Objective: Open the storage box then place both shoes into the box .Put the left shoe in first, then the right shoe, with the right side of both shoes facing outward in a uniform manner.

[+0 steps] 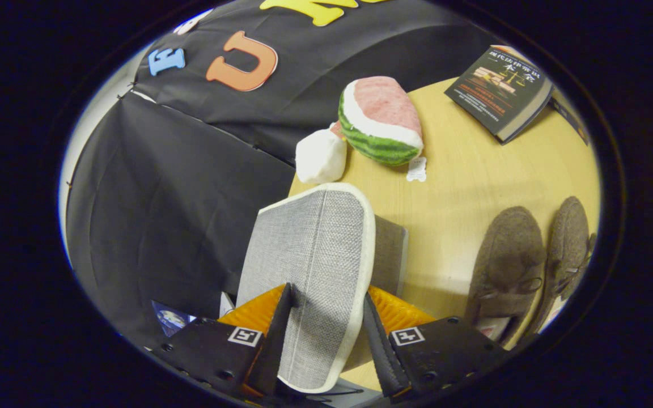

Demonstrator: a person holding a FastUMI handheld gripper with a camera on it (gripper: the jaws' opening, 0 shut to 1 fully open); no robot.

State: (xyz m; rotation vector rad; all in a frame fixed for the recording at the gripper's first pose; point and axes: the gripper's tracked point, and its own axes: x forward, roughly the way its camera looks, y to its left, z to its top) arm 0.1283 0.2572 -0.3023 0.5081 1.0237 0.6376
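A grey fabric lid [309, 249] with white trim stands raised and tilted between my fingers. My gripper [328, 292] is shut on the lid, with the left finger [278, 331] on its grey face and the right finger [376, 340] against its white edge. Behind the lid, part of the grey storage box [390, 255] shows on the round wooden table [462, 187]. Two grey-brown felt shoes lie side by side to the right of the fingers, the nearer one [508, 255] and the farther one [569, 238], toes pointing away from me.
A plush watermelon slice [382, 120] and a white plush piece [319, 156] lie beyond the box near the table's far edge. A dark book [499, 90] rests at the far right. Black cloth walls stand to the left.
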